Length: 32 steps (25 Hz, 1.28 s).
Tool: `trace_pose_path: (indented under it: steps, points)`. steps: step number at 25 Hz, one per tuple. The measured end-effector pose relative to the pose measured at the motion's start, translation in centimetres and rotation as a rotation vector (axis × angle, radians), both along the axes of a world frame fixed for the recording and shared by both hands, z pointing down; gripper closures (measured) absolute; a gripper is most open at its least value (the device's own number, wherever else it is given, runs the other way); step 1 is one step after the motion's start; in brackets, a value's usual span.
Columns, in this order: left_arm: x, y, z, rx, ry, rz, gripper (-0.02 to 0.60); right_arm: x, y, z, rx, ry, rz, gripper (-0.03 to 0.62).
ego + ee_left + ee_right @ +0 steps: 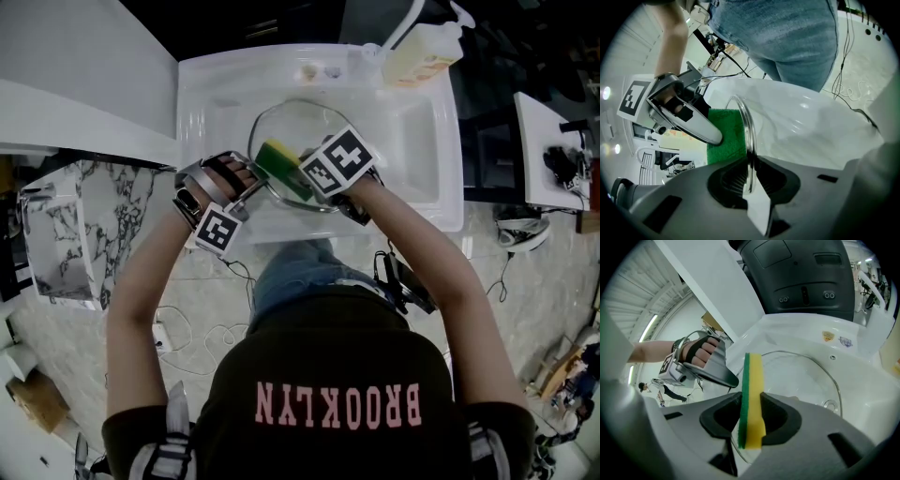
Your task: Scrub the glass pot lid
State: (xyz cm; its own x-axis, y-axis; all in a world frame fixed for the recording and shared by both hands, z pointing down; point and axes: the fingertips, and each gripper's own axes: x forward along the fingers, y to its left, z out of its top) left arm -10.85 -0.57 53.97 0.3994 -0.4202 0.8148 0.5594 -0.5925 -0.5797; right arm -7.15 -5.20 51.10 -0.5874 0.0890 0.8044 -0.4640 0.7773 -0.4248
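The glass pot lid [298, 131] with a metal rim is held over the white sink [427, 155], tilted on edge. My left gripper [246, 190] is shut on the lid's rim [749, 140] at its near left side. My right gripper [305, 178] is shut on a yellow and green sponge [281, 164], which lies against the lid's near part. In the right gripper view the sponge [752, 399] stands on edge between the jaws, with the lid [806, 380] behind it. The left gripper view shows the sponge's green side [726, 136] left of the rim.
A soap bottle [422, 52] stands at the sink's back right corner. A white counter [84, 103] lies left of the sink, with a marble-patterned stand [66, 234] below it. Cables lie on the tiled floor [525, 291].
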Motion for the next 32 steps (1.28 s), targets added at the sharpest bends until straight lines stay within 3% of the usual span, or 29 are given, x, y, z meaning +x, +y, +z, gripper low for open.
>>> trace_pose_path:
  steps: [3,8,11,17,19,24,28,32]
  points:
    - [0.1,0.7,0.0,-0.060,0.016,-0.024,0.537,0.6,-0.4,0.5,0.020,0.035,-0.008,0.488]
    - [-0.2,-0.6,0.1,0.054,-0.014,0.025,0.537,1.8,-1.1,1.5,0.019,0.070,0.004,0.488]
    - [-0.1,0.3,0.2,-0.030,0.003,-0.008,0.537,2.5,-1.7,2.2,0.003,0.076,0.023,0.488]
    - [0.3,0.7,0.0,-0.063,0.020,-0.018,0.537,3.4,-2.5,2.8,-0.044,0.072,0.060,0.488]
    - [0.3,0.1,-0.1,-0.012,0.017,0.004,0.537,3.6,-2.6,3.0,-0.051,0.074,0.067,0.488]
    - [0.2,0.2,-0.1,-0.021,0.026,0.004,0.537,4.6,-3.2,3.7,-0.062,0.102,0.081,0.488]
    - [0.1,1.1,0.2,-0.098,0.032,-0.021,0.537,6.3,-4.2,4.7,-0.052,0.151,0.092,0.488]
    - [0.2,1.4,0.2,-0.116,0.039,-0.026,0.537,7.9,-5.2,5.5,-0.063,0.181,0.137,0.488]
